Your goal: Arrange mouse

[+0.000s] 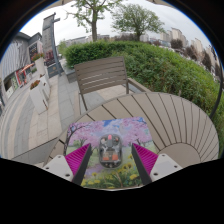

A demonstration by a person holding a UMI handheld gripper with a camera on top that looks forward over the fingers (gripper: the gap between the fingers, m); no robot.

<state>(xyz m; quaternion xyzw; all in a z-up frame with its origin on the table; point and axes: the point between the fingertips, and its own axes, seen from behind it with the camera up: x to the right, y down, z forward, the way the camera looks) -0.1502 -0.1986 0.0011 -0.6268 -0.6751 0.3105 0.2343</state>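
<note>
Outdoors: slatted round wooden worktop (170,120), a chair (102,76) and hedge (160,62) beyond. Claw (111,160) open; mouse (110,150) sits between its fingers on a floral mousepad (108,132).

Outdoor patio. Round slatted wooden surface (170,120) fills the foreground. On it lies a mouse mat (105,132) printed with pink blossoms. Mouse (110,150), dark, sits on the mat between the tool's (111,160) pink pads (78,158), a gap visible each side. Wooden chair (102,75) at 12 o'clock beyond the mat. Green hedge (160,62) from 12 to 3 o'clock; trees (110,14) behind.
</note>
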